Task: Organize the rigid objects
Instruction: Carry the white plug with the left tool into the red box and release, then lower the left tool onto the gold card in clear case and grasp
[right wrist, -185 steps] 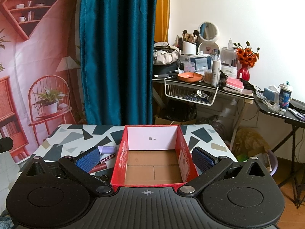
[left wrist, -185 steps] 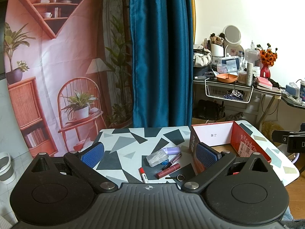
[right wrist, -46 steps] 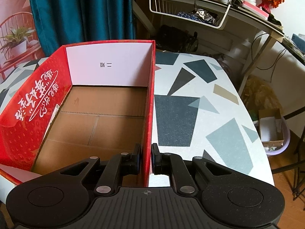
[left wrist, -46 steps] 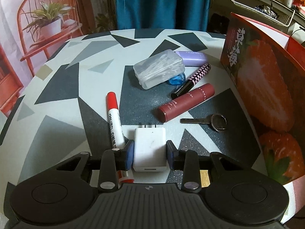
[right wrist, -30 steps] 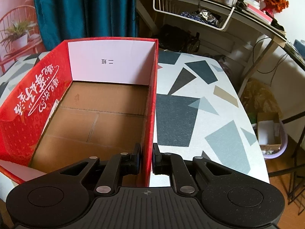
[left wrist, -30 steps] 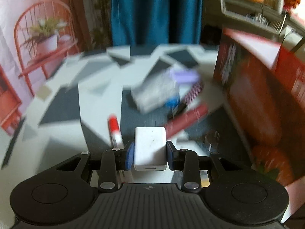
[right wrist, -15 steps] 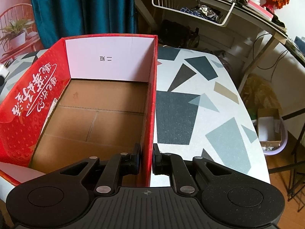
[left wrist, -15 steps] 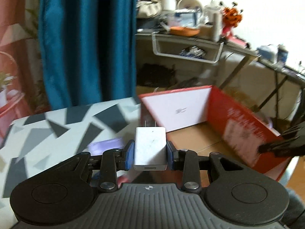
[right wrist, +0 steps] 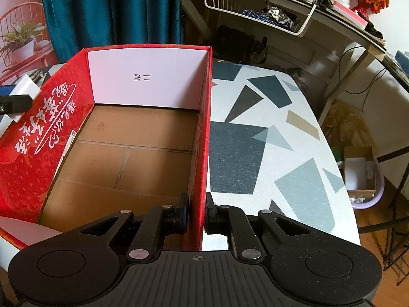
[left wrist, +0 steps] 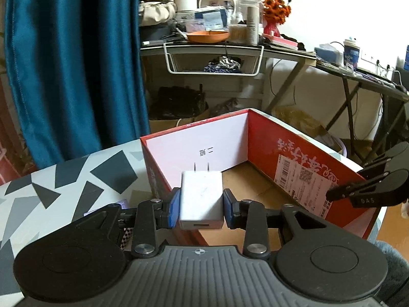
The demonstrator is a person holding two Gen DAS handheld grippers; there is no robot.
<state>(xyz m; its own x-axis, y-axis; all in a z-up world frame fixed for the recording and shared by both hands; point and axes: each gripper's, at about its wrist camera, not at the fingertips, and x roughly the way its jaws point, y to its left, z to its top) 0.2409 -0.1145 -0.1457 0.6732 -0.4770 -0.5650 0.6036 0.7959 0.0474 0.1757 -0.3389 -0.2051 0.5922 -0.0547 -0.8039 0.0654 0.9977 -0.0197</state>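
My left gripper is shut on a white plug-in charger, prongs pointing away, held above the left wall of the open red cardboard box. From the right wrist view the charger shows at the box's far left rim. My right gripper is shut on the box's right wall, one finger inside and one outside. The same right gripper shows at the right edge in the left wrist view. The box's brown floor is bare.
The box stands on a table with a grey and black triangle pattern. A purple item and a checkered tube peek out under my left gripper. Behind are a blue curtain and a cluttered desk with a wire basket.
My left gripper has lifted the charger off the table and swung right with it to the box's left wall. The right gripper has stayed clamped on the box wall.
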